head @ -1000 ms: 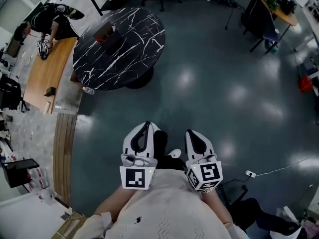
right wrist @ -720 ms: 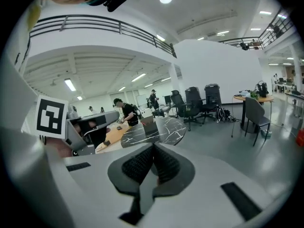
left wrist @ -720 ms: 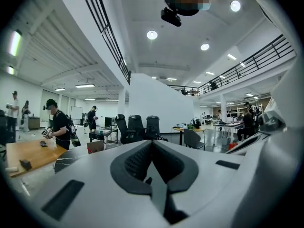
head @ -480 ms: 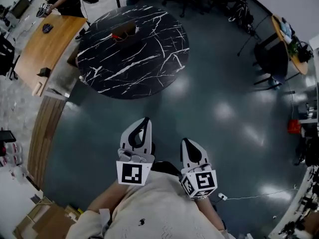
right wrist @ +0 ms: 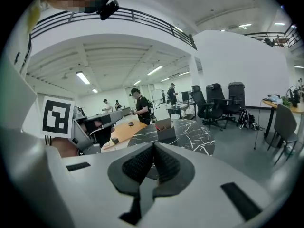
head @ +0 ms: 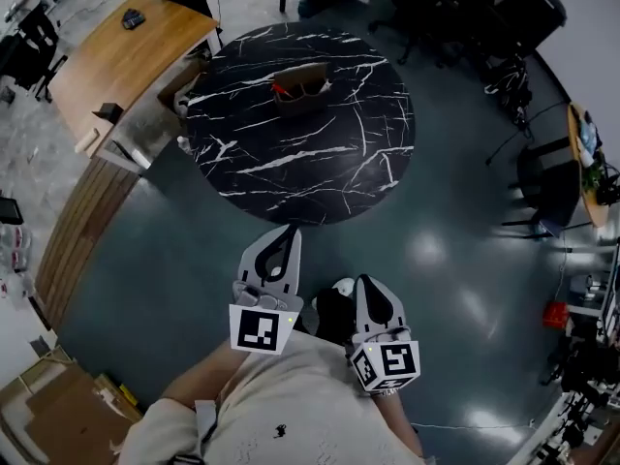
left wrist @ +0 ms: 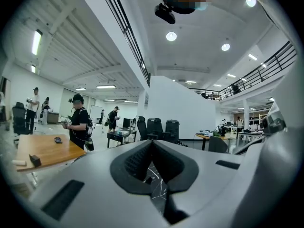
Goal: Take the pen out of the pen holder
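- Left gripper [head: 288, 232] and right gripper [head: 363, 281] are both clenched on nothing, held close to the person's body.
- Pen holder [head: 302, 95] stands on the black marble table [head: 339, 163], well apart from both, with a red item [head: 279, 88] inside.

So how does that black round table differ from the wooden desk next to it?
The round table is black with white veins; the wooden desk is light brown and long. The round table carries a brown pen holder; the wooden desk carries a small dark item. Both are flat-topped and stand side by side.
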`<state>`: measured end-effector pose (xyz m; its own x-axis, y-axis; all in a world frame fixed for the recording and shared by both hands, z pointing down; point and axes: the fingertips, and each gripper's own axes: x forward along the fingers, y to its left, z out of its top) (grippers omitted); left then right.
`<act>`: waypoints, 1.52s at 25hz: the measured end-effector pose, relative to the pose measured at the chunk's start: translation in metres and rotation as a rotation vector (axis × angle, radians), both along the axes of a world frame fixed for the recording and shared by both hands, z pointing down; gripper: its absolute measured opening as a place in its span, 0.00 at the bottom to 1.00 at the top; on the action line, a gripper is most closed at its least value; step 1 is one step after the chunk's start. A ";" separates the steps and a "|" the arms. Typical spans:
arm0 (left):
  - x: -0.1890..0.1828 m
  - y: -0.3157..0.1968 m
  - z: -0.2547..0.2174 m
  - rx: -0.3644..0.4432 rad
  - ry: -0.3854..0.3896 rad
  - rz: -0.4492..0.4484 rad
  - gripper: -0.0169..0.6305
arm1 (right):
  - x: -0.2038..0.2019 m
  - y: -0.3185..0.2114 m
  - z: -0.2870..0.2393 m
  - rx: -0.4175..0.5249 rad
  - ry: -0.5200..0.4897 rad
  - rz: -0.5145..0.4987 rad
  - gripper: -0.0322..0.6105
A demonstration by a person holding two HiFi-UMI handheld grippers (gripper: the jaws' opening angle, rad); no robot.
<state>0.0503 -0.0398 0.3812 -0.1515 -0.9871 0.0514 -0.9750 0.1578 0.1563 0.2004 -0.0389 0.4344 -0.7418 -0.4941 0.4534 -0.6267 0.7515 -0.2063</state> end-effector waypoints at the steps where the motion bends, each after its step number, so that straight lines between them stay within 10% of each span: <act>1: -0.008 -0.005 0.000 0.000 0.002 -0.018 0.05 | -0.005 -0.007 0.001 -0.003 0.001 -0.011 0.07; 25: -0.053 -0.130 -0.005 -0.206 -0.095 -0.592 0.05 | -0.148 -0.223 0.046 -0.183 -0.049 -0.631 0.07; 38: -0.128 -0.184 0.022 -0.158 -0.031 -0.619 0.05 | -0.186 -0.263 0.054 -0.151 0.035 -0.659 0.07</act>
<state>-0.0776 -0.2234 0.4027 -0.6947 -0.6974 0.1760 -0.6999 0.7118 0.0581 0.0140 -0.3020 0.4886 -0.8503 0.1271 0.5108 -0.0553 0.9434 -0.3269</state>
